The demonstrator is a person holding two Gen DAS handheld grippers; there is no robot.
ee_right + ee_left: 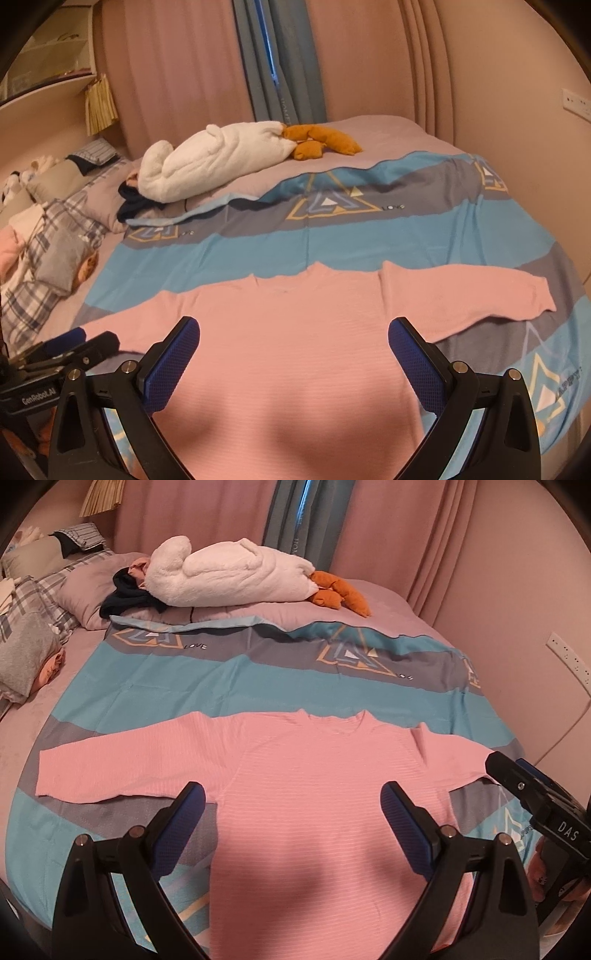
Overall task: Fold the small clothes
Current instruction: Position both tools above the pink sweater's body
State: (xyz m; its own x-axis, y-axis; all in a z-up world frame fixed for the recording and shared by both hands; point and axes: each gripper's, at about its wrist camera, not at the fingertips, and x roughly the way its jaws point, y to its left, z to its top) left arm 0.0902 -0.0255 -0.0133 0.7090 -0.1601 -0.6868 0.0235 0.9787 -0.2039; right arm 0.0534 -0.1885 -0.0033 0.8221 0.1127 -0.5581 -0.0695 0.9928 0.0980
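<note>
A pink long-sleeved top (317, 775) lies flat and face down on the bed, collar away from me, both sleeves spread out to the sides. It also shows in the right wrist view (295, 332). My left gripper (293, 794) is open and empty, hovering over the body of the top. My right gripper (293, 328) is open and empty, also above the body. The right gripper's body shows at the right edge of the left wrist view (535, 805); the left gripper's body shows at the left edge of the right wrist view (66, 354).
The top rests on a blue and grey patterned sheet (221, 679) over a mauve bed (388, 605). A white plush goose (229, 572) and dark clothes (129, 598) lie at the far side. Plaid pillows (33, 613) sit far left. Pink curtains (406, 535) and a wall stand behind and right.
</note>
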